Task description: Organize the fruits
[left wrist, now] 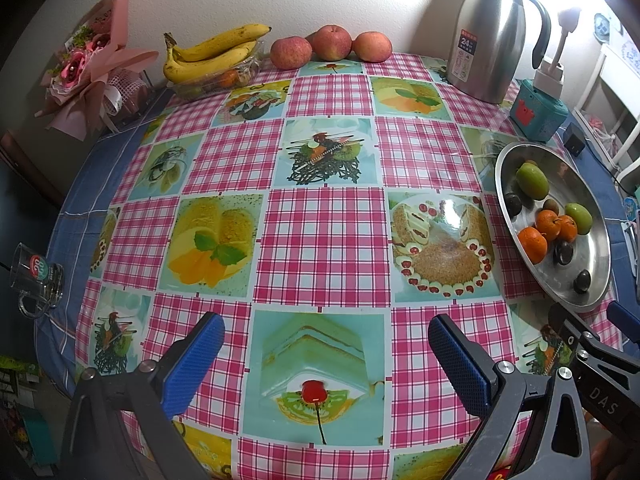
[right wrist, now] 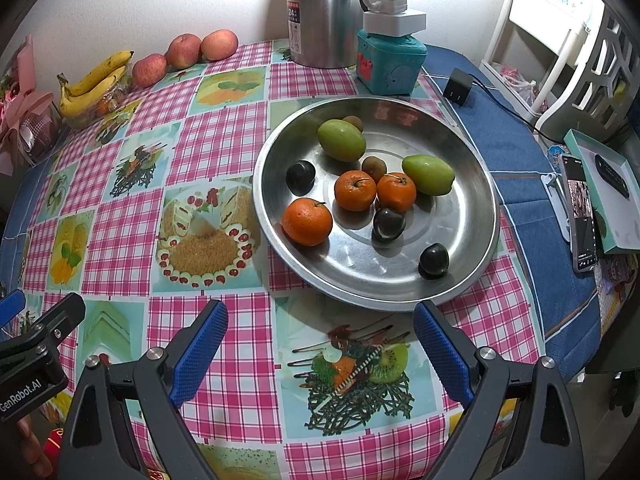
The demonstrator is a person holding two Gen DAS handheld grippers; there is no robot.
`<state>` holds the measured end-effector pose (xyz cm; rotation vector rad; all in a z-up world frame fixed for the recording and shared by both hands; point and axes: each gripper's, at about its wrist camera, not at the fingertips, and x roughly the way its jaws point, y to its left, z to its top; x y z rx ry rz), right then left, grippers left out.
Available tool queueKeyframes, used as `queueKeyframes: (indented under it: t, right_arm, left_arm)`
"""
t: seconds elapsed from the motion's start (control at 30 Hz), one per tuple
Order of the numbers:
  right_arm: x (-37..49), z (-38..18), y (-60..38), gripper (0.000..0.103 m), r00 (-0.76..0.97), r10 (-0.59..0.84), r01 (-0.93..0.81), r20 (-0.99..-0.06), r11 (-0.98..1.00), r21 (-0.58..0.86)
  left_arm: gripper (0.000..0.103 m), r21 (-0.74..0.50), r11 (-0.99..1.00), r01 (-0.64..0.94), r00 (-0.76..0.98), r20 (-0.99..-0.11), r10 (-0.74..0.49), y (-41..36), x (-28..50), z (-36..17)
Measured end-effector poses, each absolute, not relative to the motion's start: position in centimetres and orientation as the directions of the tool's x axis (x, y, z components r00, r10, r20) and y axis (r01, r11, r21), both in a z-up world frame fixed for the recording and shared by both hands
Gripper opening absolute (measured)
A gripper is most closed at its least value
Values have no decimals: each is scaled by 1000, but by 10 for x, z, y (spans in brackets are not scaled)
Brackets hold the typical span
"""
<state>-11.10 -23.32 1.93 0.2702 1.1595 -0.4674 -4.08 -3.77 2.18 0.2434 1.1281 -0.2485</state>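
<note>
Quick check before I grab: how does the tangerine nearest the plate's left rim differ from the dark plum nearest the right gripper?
The tangerine is bright orange; the dark plum is near black. The tangerine looks larger and has a dimpled skin with a stem stub showing; the plum is smooth and glossy. The tangerine sits by the left rim, the plum toward the near right. Both lie loose in the steel plate, touching no other fruit.

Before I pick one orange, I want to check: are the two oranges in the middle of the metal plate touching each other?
Touching. In the right wrist view, the left orange and the right orange meet with no gap on the metal plate.
</note>
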Motion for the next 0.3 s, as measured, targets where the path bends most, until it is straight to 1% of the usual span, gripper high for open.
queueKeyframes:
  t: [0.3]
  right_arm:
    - [-111, 19, -233, 94, 318, -213, 486, -924, 874, -34]
  left_arm:
    - [103, 65, 944, 322, 436, -896, -87, -39, -45, 28]
